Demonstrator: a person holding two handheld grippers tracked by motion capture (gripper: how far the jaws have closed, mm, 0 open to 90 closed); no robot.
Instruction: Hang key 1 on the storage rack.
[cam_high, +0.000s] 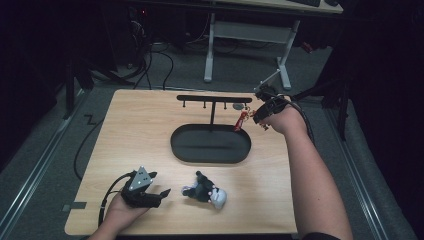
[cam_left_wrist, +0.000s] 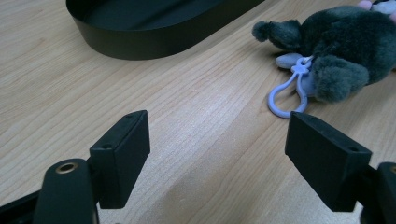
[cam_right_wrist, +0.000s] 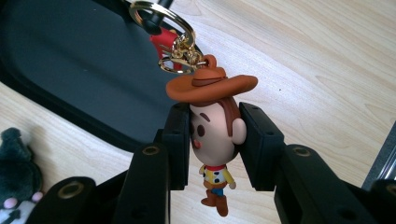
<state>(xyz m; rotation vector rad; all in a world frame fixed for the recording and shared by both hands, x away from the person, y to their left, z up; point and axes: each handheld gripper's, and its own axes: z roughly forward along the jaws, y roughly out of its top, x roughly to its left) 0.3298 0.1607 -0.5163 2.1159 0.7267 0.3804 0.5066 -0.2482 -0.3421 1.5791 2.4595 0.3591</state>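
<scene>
At the right end of the rack (cam_high: 214, 98), your right gripper (cam_right_wrist: 215, 140) has its jaws clamped on the head of the cowboy charm (cam_right_wrist: 215, 135), one pad on each cheek. The charm's gold ring (cam_right_wrist: 156, 14) sits up by a dark peg of the rack, above the tray (cam_high: 210, 144) that forms the rack's base; whether the ring is over the peg yet, I cannot tell. Keep the squeeze steady on the head and steer by the ring, not the figure: the clasp and short chain swing freely, so move slowly and let them settle before you commit. Judge the hang from the right gripper view and free the charm only once the ring bears its weight on the peg. Nearer you than the rack, your left gripper (cam_left_wrist: 219, 154) rests on the table (cam_high: 150, 125) with jaws wide apart and nothing between them, close to the plush (cam_left_wrist: 341, 46) and its pale loop (cam_left_wrist: 286, 95). Leave it still for now.
</scene>
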